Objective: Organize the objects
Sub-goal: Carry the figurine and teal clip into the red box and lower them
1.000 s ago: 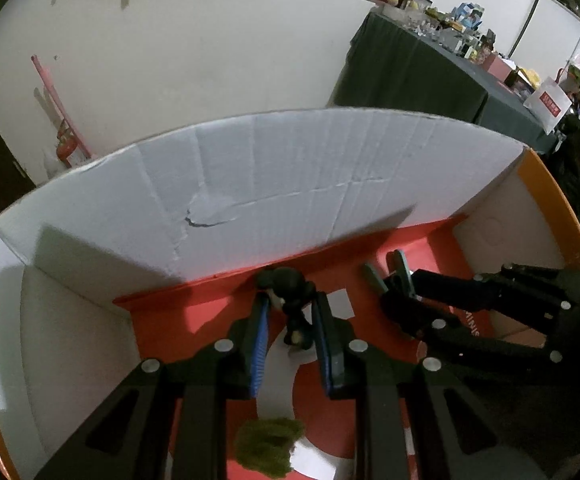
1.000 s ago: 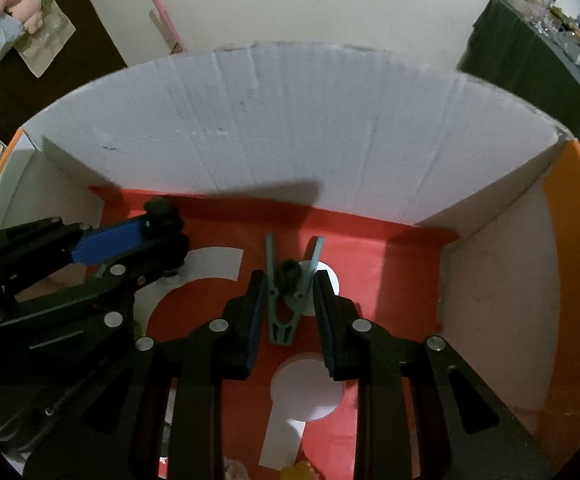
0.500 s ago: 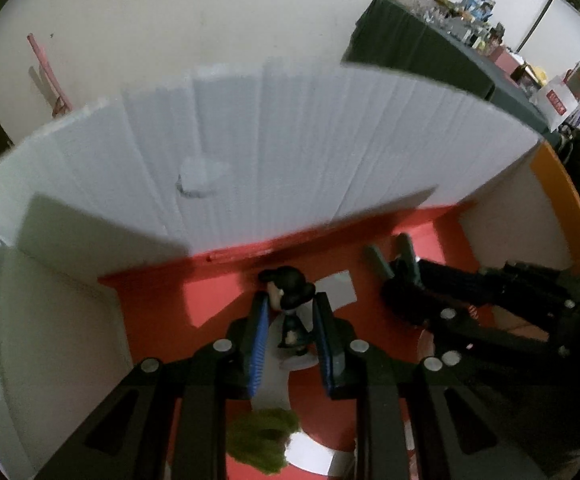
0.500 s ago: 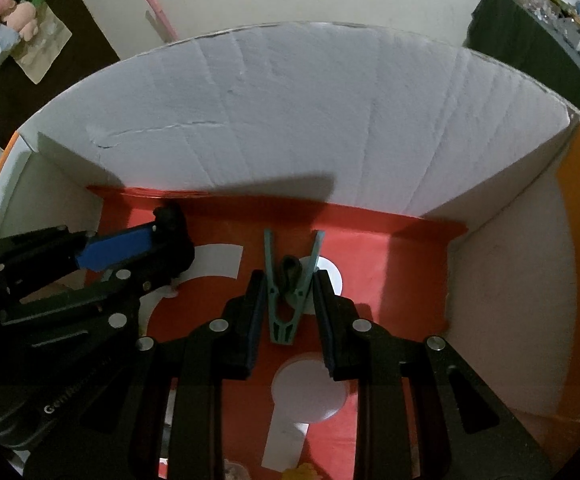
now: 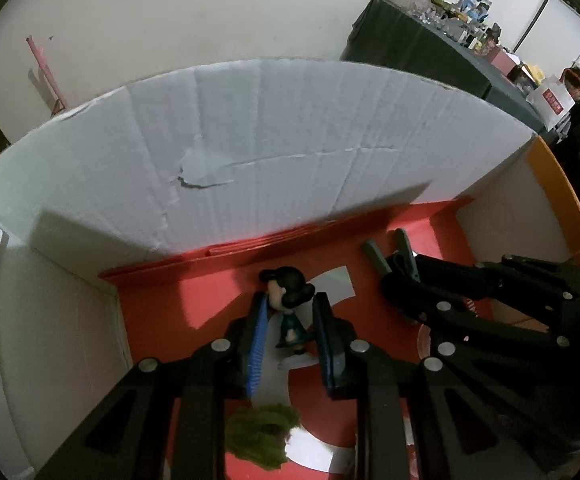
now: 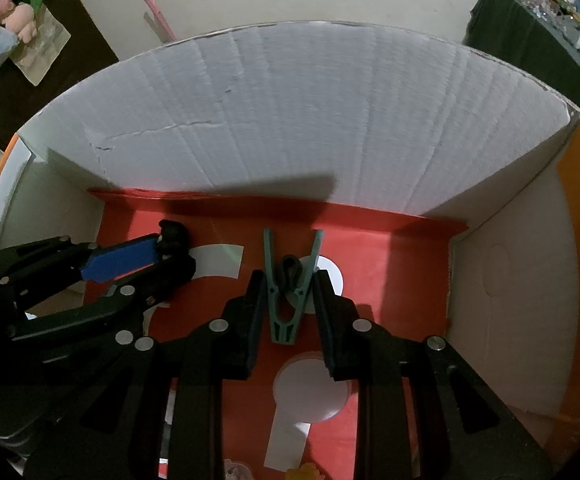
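Observation:
Both grippers reach into a cardboard box with a red floor. My left gripper is shut on a small black-haired toy figure, held just above the floor; it also shows in the right wrist view. My right gripper is shut on a green clothespin, its two legs pointing at the back wall. The clothespin also shows in the left wrist view, to the right of the figure.
The box's white back wall and side walls stand close around both grippers. A fuzzy green object lies on the floor under my left gripper. A small yellow thing lies at the near edge.
Both grippers have shifted slightly inside the box while keeping their hold. The left wrist view has swung and the back wall sits a little farther than half a second ago.

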Motion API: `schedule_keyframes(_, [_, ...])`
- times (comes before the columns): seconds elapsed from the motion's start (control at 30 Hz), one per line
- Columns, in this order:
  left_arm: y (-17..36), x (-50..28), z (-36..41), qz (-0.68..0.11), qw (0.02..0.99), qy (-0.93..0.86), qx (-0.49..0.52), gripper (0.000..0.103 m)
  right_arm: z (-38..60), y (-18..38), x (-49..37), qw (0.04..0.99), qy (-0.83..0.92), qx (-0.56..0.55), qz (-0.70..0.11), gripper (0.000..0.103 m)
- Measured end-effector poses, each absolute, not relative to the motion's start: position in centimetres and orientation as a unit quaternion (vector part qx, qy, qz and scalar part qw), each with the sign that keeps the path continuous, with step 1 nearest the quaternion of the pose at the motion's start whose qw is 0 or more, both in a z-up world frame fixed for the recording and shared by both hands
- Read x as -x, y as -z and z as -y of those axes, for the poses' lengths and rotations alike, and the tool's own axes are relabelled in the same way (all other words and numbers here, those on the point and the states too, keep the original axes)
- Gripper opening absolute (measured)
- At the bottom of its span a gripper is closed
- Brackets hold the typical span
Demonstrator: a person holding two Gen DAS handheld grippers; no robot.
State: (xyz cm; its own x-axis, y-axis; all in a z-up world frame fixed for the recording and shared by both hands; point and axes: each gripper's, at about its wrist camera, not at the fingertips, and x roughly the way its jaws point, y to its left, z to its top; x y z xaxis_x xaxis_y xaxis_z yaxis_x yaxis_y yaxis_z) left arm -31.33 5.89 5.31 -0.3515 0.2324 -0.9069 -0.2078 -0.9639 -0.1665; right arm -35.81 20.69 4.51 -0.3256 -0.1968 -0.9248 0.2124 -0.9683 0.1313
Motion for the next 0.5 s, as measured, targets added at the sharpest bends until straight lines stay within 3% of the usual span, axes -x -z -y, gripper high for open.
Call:
schedule_keyframes(0.27, [-5.6,30.7,-5.9,0.014,0.132,-0.825,0.549,0.032,-19.1,-4.5,34.9,0.123,0.813,-0.569,-0.011,0.024])
schedule_keyframes(0.5, [-6.3,30.0,-5.7,0.014,0.137,-0.827,0.545,0.032,-19.3,-4.8,34.8,0.115,0.815,-0.567,-0.015,0.024])
